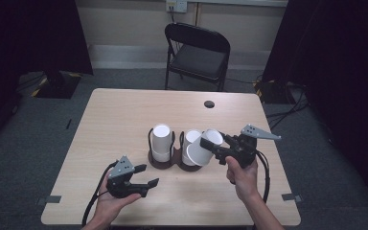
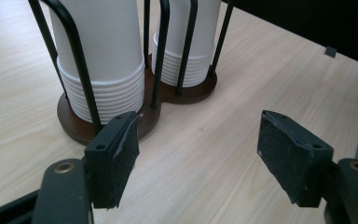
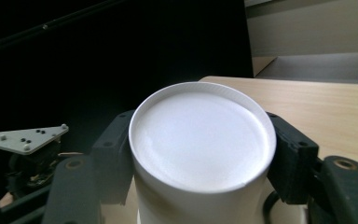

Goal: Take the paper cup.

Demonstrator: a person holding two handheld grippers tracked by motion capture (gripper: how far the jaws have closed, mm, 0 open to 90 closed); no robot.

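1. White paper cup [image 3: 200, 154]: upside down, base toward the lens, clamped by its sides between the right gripper's [image 1: 220, 147] jaws; held tilted just above the right stack [image 1: 190, 146], long axis leaning off vertical.
2. Cup holder [image 1: 168, 162]: two wire bays on a dark wooden base; left stack [image 1: 162, 142] alongside.
3. Left gripper [image 1: 146, 175]: jaws wide, empty, near the holder, farther from the cup.
4. Wooden table [image 1: 120, 110].

A two-ringed cup holder [image 1: 172, 160] stands mid-counter [image 1: 124, 115], a cup stack [image 1: 161, 142] in each ring. The right tool [image 1: 215, 146] holds a cup [image 1: 205, 147] tilted over the right stack [image 1: 190, 141]. The left tool [image 1: 146, 175] lies before the holder, leftward. A chair [image 1: 197, 55] stands behind the counter.
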